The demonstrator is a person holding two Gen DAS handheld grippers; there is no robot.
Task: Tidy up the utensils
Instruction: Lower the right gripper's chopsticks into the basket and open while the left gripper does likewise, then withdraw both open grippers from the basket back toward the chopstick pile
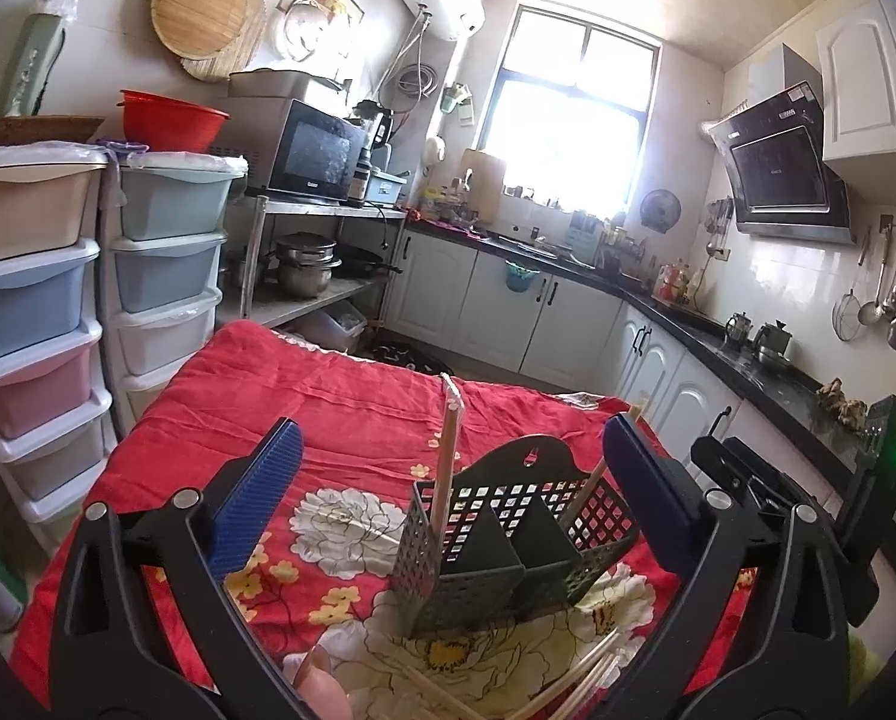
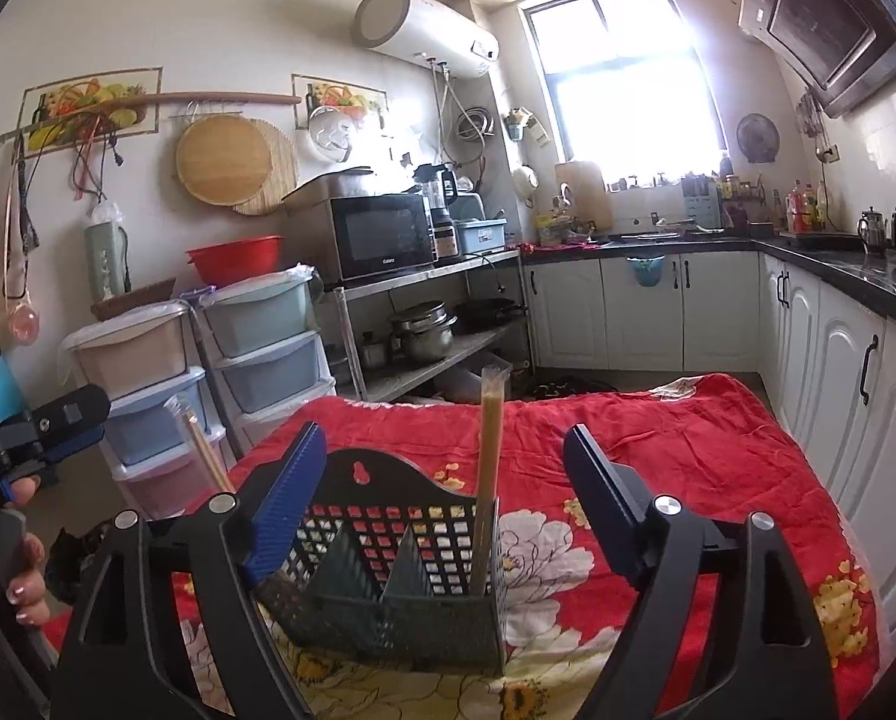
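Note:
A dark perforated utensil caddy [image 1: 508,546] with three compartments stands on the red floral cloth [image 1: 340,408]. It also shows in the right wrist view [image 2: 400,570]. One wrapped chopstick pair [image 1: 448,450] stands upright in its left end compartment, seen at the right end in the right wrist view [image 2: 487,468]. Another chopstick pair [image 1: 586,492] leans in the opposite end compartment [image 2: 208,450]. Several loose chopsticks [image 1: 568,684] lie on the cloth in front. My left gripper [image 1: 448,510] is open around the caddy. My right gripper [image 2: 442,504] is open, its jaws either side of the caddy.
Stacked plastic drawer units [image 1: 46,300] stand left of the table. A metal shelf with a microwave [image 1: 316,150] and pots [image 1: 304,264] is behind. White cabinets and a black counter [image 1: 748,360] run along the right. The other gripper's body [image 1: 808,480] is at the right.

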